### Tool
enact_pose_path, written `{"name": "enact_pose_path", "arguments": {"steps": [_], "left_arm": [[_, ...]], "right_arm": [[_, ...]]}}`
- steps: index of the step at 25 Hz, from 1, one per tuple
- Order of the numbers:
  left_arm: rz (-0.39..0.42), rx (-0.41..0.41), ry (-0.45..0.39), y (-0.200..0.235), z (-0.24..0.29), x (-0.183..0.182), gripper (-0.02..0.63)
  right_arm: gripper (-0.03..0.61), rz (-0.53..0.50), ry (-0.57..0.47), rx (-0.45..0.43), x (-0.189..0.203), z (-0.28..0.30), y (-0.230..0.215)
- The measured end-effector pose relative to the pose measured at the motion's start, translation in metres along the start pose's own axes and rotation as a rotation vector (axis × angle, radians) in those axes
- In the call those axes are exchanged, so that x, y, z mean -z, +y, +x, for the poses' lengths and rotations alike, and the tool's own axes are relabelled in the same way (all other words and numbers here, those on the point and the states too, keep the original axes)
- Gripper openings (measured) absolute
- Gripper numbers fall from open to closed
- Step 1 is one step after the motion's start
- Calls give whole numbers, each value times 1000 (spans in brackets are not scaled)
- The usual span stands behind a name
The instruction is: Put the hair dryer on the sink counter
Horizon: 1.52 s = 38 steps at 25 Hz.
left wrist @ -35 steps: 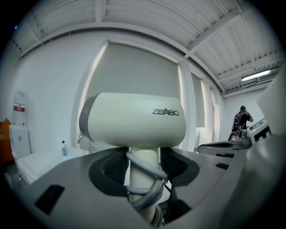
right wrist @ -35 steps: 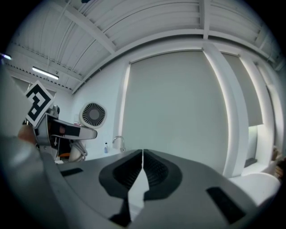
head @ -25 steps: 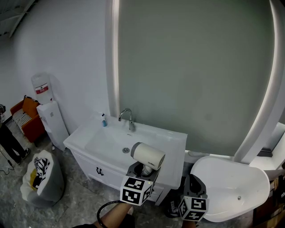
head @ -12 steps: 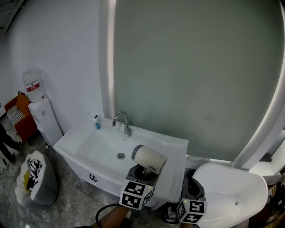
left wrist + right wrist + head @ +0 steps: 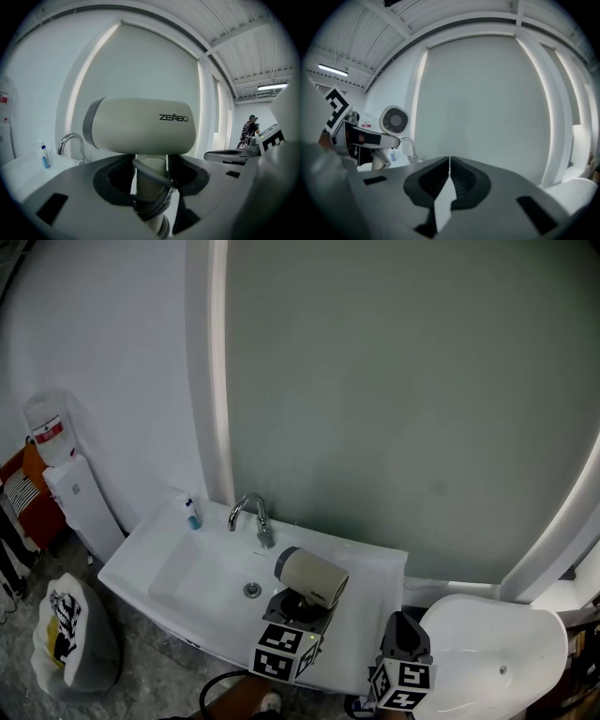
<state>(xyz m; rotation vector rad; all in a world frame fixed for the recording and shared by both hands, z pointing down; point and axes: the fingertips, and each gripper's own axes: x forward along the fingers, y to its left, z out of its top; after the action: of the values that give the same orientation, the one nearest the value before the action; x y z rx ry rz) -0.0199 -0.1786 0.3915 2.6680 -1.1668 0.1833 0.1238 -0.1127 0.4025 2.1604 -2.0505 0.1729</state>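
Clamping the hair dryer (image 5: 312,576) by its handle in the left gripper (image 5: 301,602), low in the centre of the head view, hanging over the white sink counter (image 5: 367,607). Holding the right gripper (image 5: 401,634) pressed together, empty, at lower right.

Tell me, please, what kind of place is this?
Likely a bathroom, perhaps a showroom mock-up: a white sink counter with a faucet, and a white bathtub beside it.

L tool (image 5: 302,602) w/ dryer (image 5: 314,576) nearer faucet (image 5: 253,518)
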Motion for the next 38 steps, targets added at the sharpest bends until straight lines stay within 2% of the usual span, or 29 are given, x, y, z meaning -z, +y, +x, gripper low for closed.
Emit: {"name": "enact_pose_path", "arguments": {"steps": [5,13,18,26,38], "left_arm": [[13,51,11,21,30,-9,225],[-18,96,28,31,55,-11,224],[-24,78,38,35,66,-9,224],[-39,36,-14,28,78,-38,224],[-19,30,55,3,105,-15,222]], "right_arm": [[23,11,5,45,-7,31,1],[23,14,24,115,-11,49,-13],[23,27,27,113,-9,58,-25],[21,24,0,95,-24,64,-48],[21,47,42,64,-3,72,-74]]}}
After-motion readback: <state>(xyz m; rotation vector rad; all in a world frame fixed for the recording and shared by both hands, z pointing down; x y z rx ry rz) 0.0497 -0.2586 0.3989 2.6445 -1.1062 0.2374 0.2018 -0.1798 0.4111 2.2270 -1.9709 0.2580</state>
